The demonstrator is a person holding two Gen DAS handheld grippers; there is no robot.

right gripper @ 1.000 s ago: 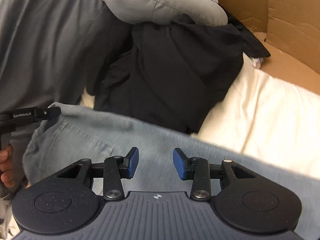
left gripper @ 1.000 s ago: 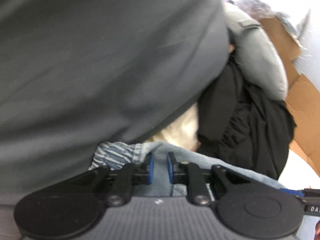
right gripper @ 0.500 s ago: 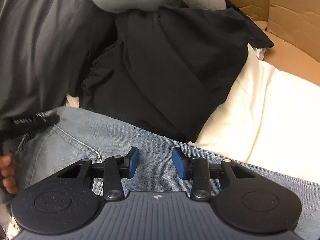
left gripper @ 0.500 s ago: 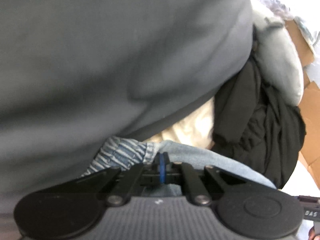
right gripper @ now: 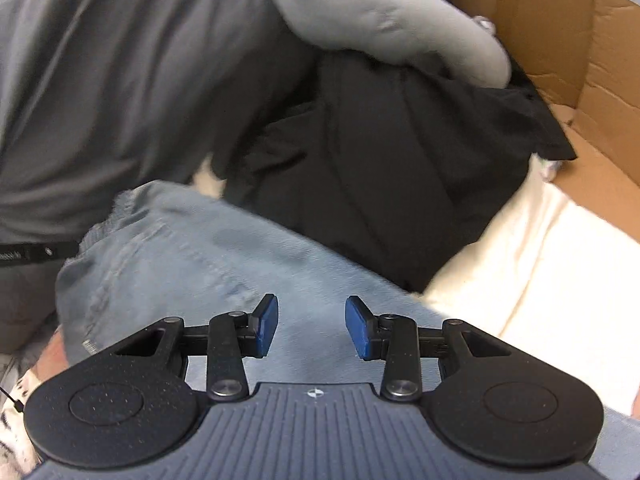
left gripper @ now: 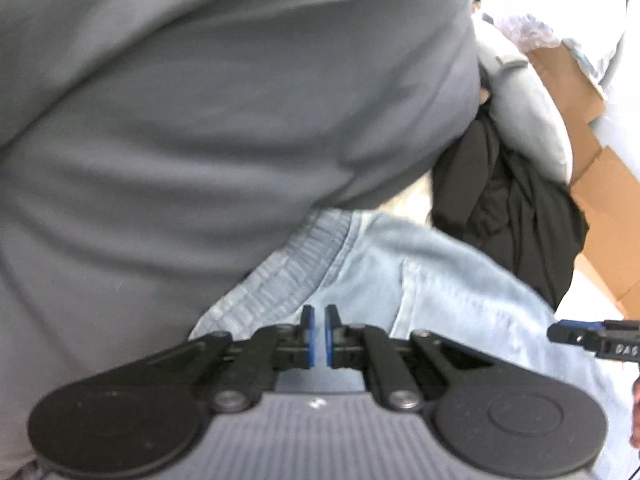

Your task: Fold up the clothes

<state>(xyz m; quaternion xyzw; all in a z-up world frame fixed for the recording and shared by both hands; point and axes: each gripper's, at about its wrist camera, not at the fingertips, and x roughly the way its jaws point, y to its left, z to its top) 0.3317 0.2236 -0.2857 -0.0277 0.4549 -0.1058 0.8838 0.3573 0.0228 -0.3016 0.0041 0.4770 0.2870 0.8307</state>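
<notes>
A pair of light blue jeans [left gripper: 420,280] with an elastic waistband lies in front of both grippers; it also shows in the right wrist view [right gripper: 224,264]. My left gripper [left gripper: 319,336] is shut on the jeans near the waistband, with denim pinched between the blue pads. My right gripper [right gripper: 312,326] is open and empty, hovering just over the jeans further along. The right gripper's tip [left gripper: 592,338] shows at the right edge of the left wrist view.
A large dark grey garment [left gripper: 200,120] hangs close on the left. A black garment [right gripper: 380,168] and a light grey padded piece [right gripper: 384,28] lie on a cream cloth [right gripper: 540,264]. A cardboard box [right gripper: 560,32] stands at the back right.
My left gripper closed on the jeans' waistband area and has pulled it up and into view. The right gripper stayed open above the denim and shifted slightly.
</notes>
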